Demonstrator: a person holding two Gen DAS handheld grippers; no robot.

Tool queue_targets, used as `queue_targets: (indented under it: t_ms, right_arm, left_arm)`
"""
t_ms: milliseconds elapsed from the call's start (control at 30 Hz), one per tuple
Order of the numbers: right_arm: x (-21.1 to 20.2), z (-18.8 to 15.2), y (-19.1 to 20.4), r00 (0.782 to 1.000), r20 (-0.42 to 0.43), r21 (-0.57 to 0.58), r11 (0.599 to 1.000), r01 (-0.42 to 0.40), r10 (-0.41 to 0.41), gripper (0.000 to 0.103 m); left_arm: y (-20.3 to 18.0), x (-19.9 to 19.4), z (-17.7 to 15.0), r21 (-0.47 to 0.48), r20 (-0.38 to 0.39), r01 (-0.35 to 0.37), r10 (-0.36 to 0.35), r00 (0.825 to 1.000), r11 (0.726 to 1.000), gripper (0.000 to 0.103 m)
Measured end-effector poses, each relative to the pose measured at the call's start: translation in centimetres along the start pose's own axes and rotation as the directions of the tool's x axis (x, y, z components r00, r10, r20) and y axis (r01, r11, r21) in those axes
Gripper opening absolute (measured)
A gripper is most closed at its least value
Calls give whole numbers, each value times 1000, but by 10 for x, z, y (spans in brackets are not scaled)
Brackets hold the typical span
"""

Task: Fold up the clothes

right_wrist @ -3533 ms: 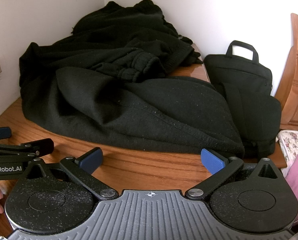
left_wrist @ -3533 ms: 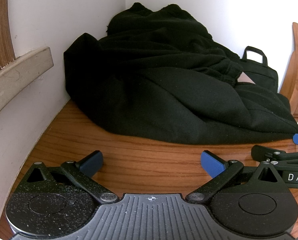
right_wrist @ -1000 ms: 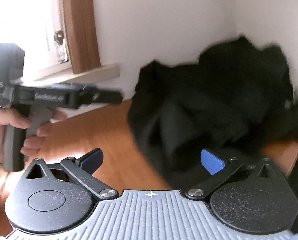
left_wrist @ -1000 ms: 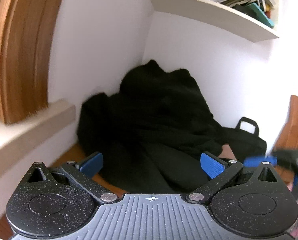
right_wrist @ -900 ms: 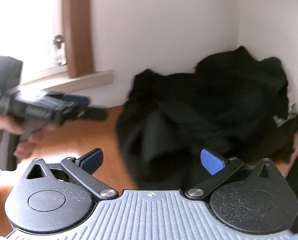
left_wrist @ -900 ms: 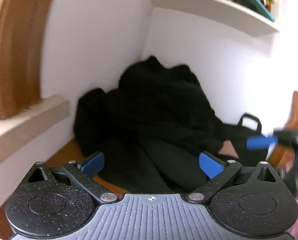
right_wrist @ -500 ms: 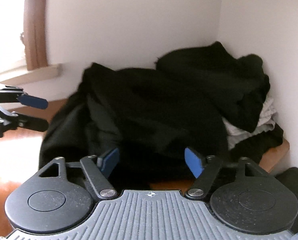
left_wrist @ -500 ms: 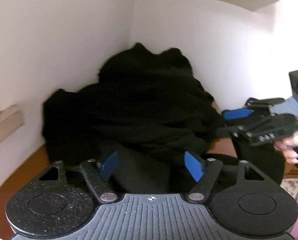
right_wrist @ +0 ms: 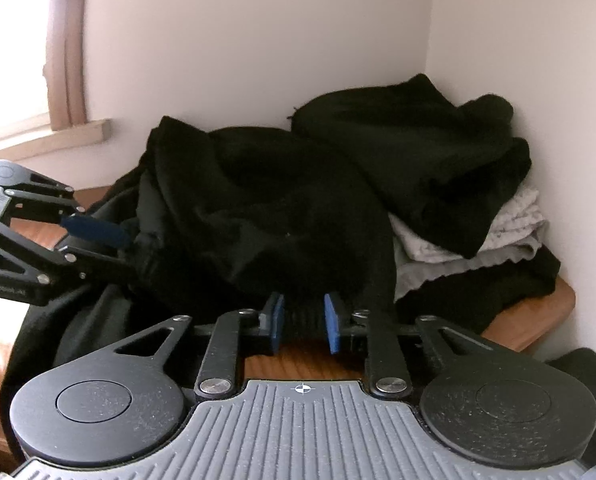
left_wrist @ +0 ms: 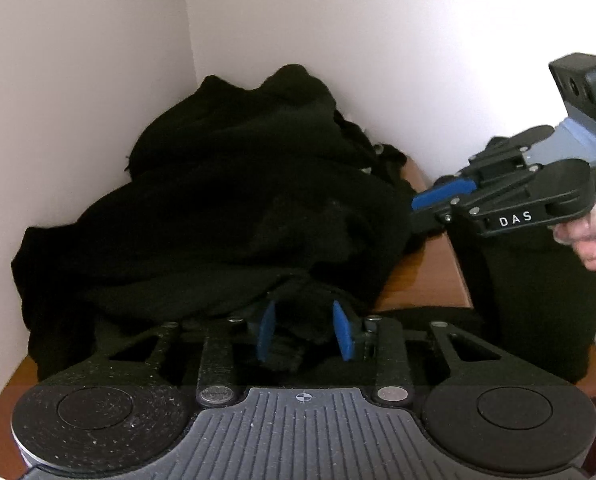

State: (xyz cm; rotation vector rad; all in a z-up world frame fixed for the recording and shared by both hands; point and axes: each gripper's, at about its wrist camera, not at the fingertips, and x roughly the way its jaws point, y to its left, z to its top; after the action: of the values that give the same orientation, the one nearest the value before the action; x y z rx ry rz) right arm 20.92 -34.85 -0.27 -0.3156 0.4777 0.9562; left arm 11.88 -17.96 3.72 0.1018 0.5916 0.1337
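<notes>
In both tongs (left_wrist: 304, 330) (right_wrist: 304, 322), black garment (left_wrist: 237, 216) (right_wrist: 265, 220).

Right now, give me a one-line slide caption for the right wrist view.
Right tool shut on ribbed hem of black garment piled in the corner, left tool gripping its far side.

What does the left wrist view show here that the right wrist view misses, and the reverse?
Only the left wrist view shows the black bag and the hand holding the right tongs. Only the right wrist view shows the grey clothes under the pile and the window ledge. Both show the black garment on the wooden table, with each pair of tongs, left tongs included, shut on its fabric.
</notes>
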Motion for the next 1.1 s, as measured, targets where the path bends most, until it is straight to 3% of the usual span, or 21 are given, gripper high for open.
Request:
queue_targets:
  t_ms: [67,200,233,300,333,600,833,1100]
  right_arm:
    - [0,-2,-1,1000,-1,-5,1000,-5,5,24]
    - [-4,-5,-2,1000,3,0,1000,-24,24,24]
    - [-5,-6,-1,1000,4,-2,1000,-25,25,24]
    - [-7,-6,0,1000,6,-8,1000,-24,24,24]
    - [-9,-6,1,1000,7,-12,1000,-21,21,24]
    - [-17,5,11,999,38,-43,999,-4,6,24]
    - [-16,24,45,996,72,-77,996,-50,55,25]
    - [-13,40,108,979,91,-149,974,-168,182,26]
  left_arm:
    - [-6,3,-1,16,-6,-22,22,1000,1000,52]
    - [-19,16,1,87,-17,-84,86,996,993,50]
    - [-21,19,2,112,-18,-109,112,994,988,38]
    - [-22,19,4,141,-25,-142,147,989,980,28]
    - [-20,16,6,133,-22,-151,156,988,979,7]
    - [39,-72,32,-52,121,-224,229,966,973,7]
    - [74,-169,45,-132,202,-325,347,916,936,7]
    - [95,-273,27,-234,258,-409,462,849,882,6]
